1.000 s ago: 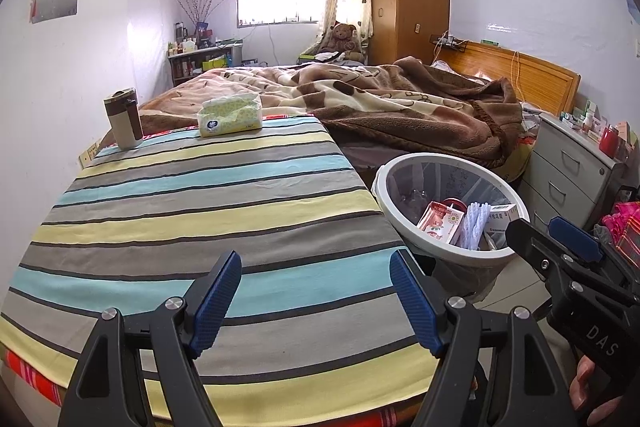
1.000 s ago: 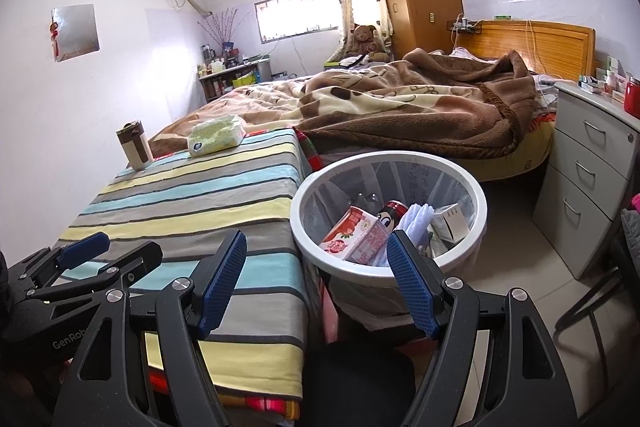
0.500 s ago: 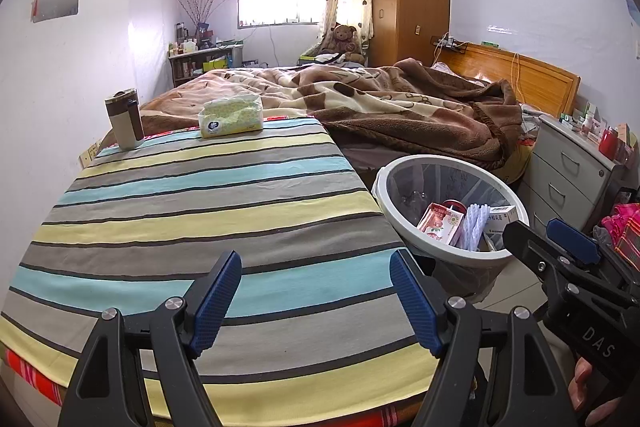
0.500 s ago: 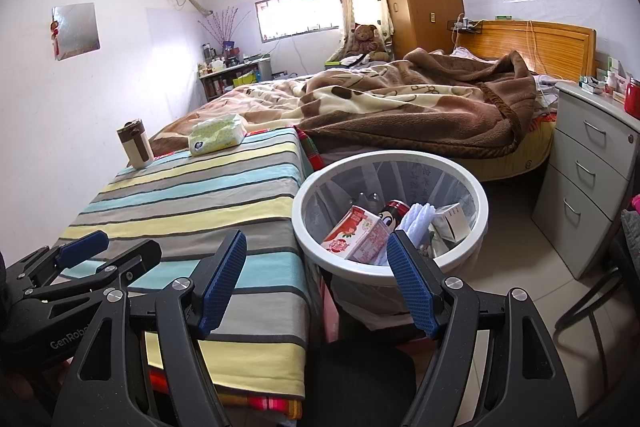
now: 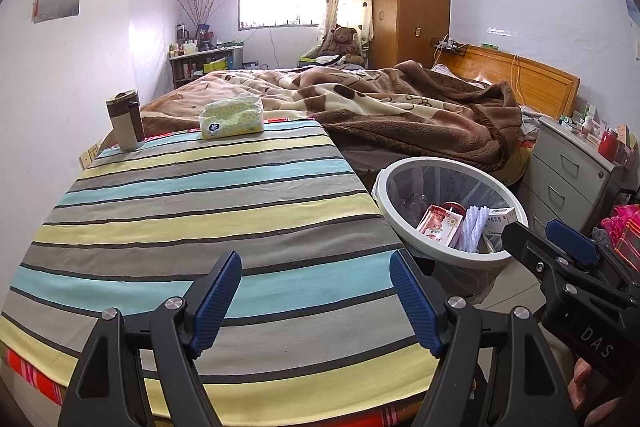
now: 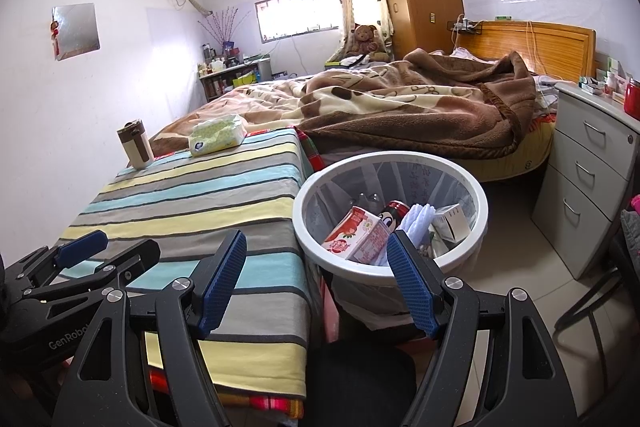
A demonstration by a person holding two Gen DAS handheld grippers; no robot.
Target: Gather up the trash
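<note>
Left wrist view | we are holding left gripper (image 5: 316, 297) and right gripper (image 6: 316, 283) with fingers wide apart, empty | trash sitting in bin (image 6: 476, 227) beside counter (image 5: 200, 219) right edge | collecting looking finished

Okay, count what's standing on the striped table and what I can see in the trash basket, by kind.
Tumbler: 1
Tissue pack: 1
Red-and-white carton: 1
Red can: 1
White straw bundle: 1
Small white box: 1
Total: 6; more may lie hidden in the basket.

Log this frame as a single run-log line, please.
left gripper: open, empty, over striped table | right gripper: open, empty | bin: holds trash
</note>
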